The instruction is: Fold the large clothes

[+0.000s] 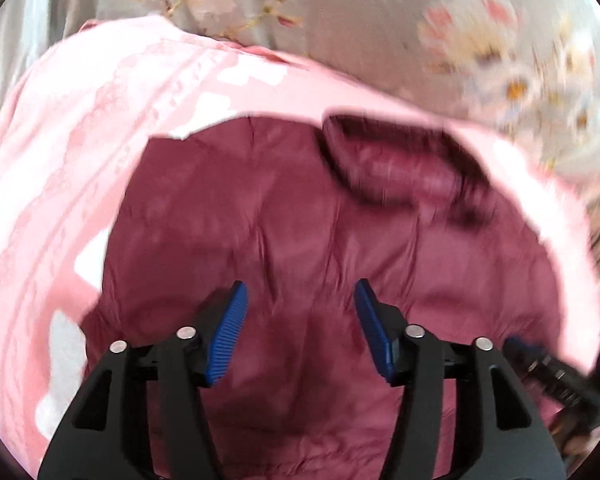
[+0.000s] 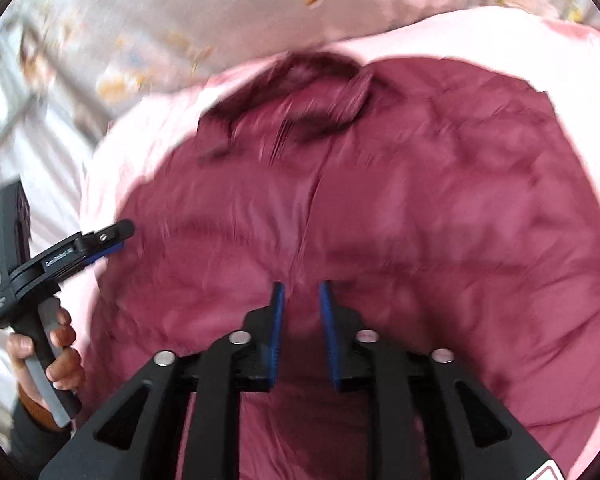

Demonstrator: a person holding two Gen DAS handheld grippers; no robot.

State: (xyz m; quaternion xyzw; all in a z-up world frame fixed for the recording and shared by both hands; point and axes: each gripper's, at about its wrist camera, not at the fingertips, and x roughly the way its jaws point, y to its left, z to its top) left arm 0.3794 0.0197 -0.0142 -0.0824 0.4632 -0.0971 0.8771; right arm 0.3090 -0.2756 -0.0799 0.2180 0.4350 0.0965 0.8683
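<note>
A maroon padded jacket (image 1: 284,208) lies spread on a pink sheet, its dark collar (image 1: 396,164) at the far side. My left gripper (image 1: 300,286) hangs above the jacket's body, jaws open wide with nothing between the blue pads. In the right wrist view the same jacket (image 2: 420,208) fills the middle, with its collar (image 2: 300,96) away from me. My right gripper (image 2: 302,286) hovers over the jacket's centre seam, its jaws a narrow gap apart and not pinching cloth. The left gripper (image 2: 118,240) also shows at the jacket's left edge, held by a hand (image 2: 56,356).
The pink sheet (image 1: 60,160) lies under and around the jacket. Beyond it lies pale floral bedding (image 1: 480,52). White cloth (image 2: 28,184) lies to the left in the right wrist view. The right gripper's body (image 1: 552,372) shows at the lower right of the left wrist view.
</note>
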